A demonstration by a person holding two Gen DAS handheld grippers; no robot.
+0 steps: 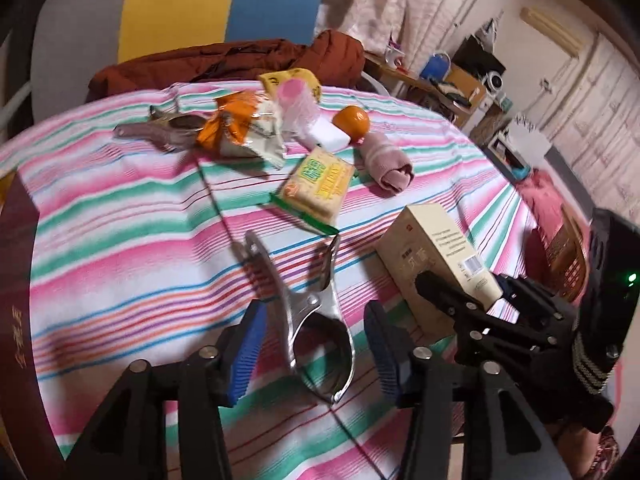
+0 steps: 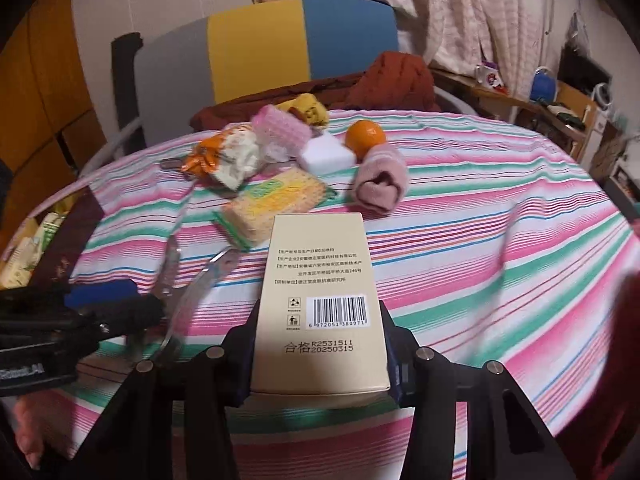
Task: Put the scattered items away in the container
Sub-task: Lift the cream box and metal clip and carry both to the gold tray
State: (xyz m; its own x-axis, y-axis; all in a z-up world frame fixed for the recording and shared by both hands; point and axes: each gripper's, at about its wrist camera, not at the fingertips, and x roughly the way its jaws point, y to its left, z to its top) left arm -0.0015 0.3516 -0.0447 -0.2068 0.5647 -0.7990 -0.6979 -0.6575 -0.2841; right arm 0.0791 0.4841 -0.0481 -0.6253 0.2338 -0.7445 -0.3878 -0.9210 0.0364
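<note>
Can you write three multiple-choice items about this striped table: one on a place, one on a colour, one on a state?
1. Where does the shiny metal clamp lie?
A. between the left gripper's blue pads
B. on the orange fruit
C. inside the dark red container

2. What colour is the rolled soft cloth?
A. green
B. dusty pink
C. black

3. What is the state of the right gripper?
A. open and empty
B. shut on the beige cardboard box
C. shut on the cracker packet

Answers: 1 A, the pads stand apart on either side of it; 2 B, seen in both views; 3 B, both fingers press the box's sides.

orange fruit (image 1: 352, 120), beige box (image 2: 320, 300), pink sock (image 2: 380, 184)
</note>
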